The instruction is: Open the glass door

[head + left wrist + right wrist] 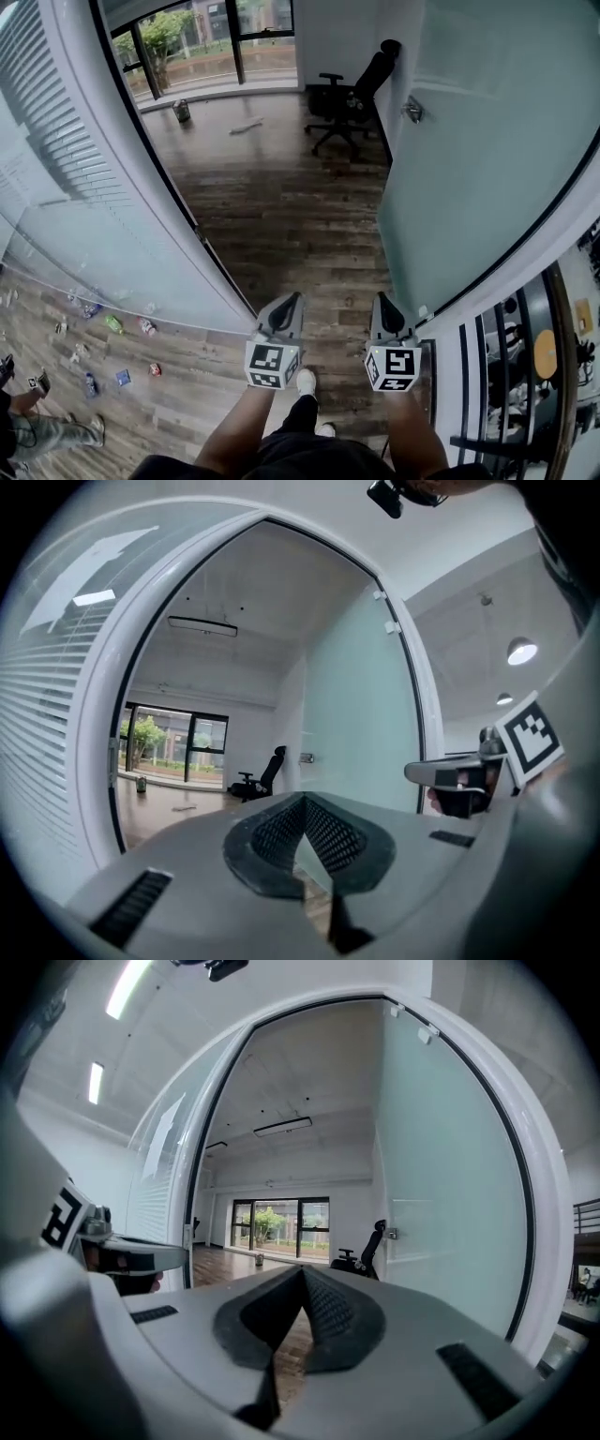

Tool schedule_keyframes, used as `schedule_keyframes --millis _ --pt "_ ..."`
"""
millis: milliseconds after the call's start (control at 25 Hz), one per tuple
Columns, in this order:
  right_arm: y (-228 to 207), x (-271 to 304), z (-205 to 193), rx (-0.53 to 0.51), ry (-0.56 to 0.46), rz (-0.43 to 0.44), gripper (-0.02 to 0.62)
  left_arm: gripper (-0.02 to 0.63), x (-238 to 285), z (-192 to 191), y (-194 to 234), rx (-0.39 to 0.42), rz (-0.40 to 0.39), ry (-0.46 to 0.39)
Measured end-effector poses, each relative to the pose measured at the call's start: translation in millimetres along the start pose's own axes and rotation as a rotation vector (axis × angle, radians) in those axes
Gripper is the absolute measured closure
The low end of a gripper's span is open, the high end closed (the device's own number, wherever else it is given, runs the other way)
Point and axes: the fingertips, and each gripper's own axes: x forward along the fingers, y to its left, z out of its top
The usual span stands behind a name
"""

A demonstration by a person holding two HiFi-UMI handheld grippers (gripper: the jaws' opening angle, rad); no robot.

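Observation:
The frosted glass door (pixel 487 141) stands swung open into the room on the right, its metal handle (pixel 412 111) facing the room. I stand in the doorway with both grippers held level and side by side. My left gripper (pixel 291 298) is shut with nothing in it, and so is my right gripper (pixel 384 300). Neither touches the door. In the left gripper view the shut jaws (pixel 305 801) point into the room, with the door (pixel 361 733) to their right. In the right gripper view the shut jaws (pixel 303 1271) point the same way, the door (pixel 441 1204) and its handle (pixel 392 1234) at the right.
A frosted glass wall with blinds (pixel 84 187) runs along the left. A black office chair (pixel 349 98) stands by the far wall, and a small can (pixel 182 111) by the windows. Small items (pixel 112 323) lie on the floor behind the glass. A railing (pixel 487 375) is at the right.

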Motion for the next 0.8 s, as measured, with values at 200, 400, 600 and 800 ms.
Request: schedule_keyframes --millis 200,400,600,800 --pt "12.4 -74.3 8.2 -0.008 0.015 0.012 0.58 0.603 -69.9 5.6 -43.1 -0.002 0.017 0.021" --pt "32.5 -125.3 5.1 0.008 0.018 0.028 0.58 0.603 -123.2 -0.7 -62.5 0.01 0.024 0.049" --pt "59.3 -156.7 10.9 -0.005 0.025 0.037 0.58 0.603 -155.7 2.6 -64.3 0.0 0.027 0.03" --pt "90.8 -179.1 10.8 -0.025 0.031 0.022 0.58 0.603 -187.5 4.9 -55.6 -0.01 0.005 0.016"
